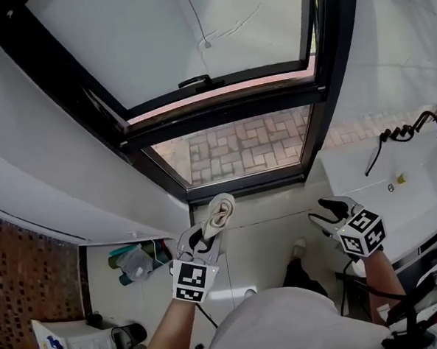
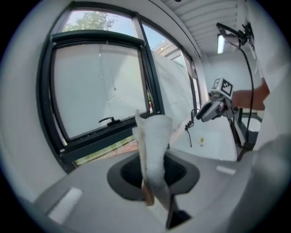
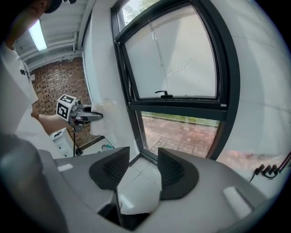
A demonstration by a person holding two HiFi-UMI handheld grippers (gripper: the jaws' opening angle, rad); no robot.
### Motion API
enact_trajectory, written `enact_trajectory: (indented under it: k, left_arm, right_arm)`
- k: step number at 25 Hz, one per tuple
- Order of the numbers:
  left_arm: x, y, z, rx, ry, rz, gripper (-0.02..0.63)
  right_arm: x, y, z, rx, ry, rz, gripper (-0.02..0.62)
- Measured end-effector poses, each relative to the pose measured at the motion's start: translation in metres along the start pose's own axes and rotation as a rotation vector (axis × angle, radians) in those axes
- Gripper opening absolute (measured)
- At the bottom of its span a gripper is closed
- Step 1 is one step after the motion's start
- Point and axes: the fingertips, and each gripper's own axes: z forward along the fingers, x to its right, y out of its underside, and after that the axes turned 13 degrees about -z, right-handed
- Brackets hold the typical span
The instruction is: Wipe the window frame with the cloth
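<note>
Evidently the wiping is not yet under way: the left gripper [image 1: 206,241] clamps the rolled white cloth [image 1: 221,210] well short of the black window frame [image 1: 230,116], while the right gripper [image 1: 326,215] hangs empty, jaws apart.

Window frame [image 1: 222,112]: dark, smooth, looks like coated metal, low satin sheen. Upper pane [image 1: 195,39] in the frame is milky and matt. Lower pane [image 1: 203,158] is clear and glossy, with rough brick paving [image 1: 268,134] seen through it. Wall [image 1: 48,173] left of the frame: white, smooth, matt. Farther left of the frame, brick wall [image 1: 21,270], red-brown, coarse. Floor tiles [image 1: 270,229] below the frame: pale, glossy. Cloth [image 1: 221,210] below the frame: off-white, soft, matt, rolled. Left gripper [image 2: 154,168], closed on the cloth: grey matt plastic. Right gripper [image 3: 143,154]: same grey plastic, dark ribbed pads [image 3: 113,168] that look rubbery. Its marker cube [image 1: 362,233] carries matt black-and-white print.
</note>
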Motion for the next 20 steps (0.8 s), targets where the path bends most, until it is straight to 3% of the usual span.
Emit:
enact_trajectory:
  k: [3, 8, 16, 20]
  left_arm:
    - [-0.018, 0.022, -0.060, 0.034, -0.017, -0.036, 0.092]
    - [-0.034, 0.047, -0.118, 0.028, -0.039, -0.028, 0.092]
    - [-0.033, 0.024, -0.153, 0.105, -0.021, -0.059, 0.092]
    - [-0.023, 0.005, -0.153, 0.138, 0.012, -0.007, 0.092]
  right_arm:
    - [-0.042, -0.008, -0.014, 0.020, 0.056, 0.016, 0.195]
    - [-0.089, -0.014, -0.023, 0.042, 0.103, 0.048, 0.196]
    - [-0.117, -0.061, -0.041, 0.128, 0.121, -0.030, 0.196]
    - [-0.120, -0.077, -0.057, 0.165, 0.153, -0.046, 0.196]
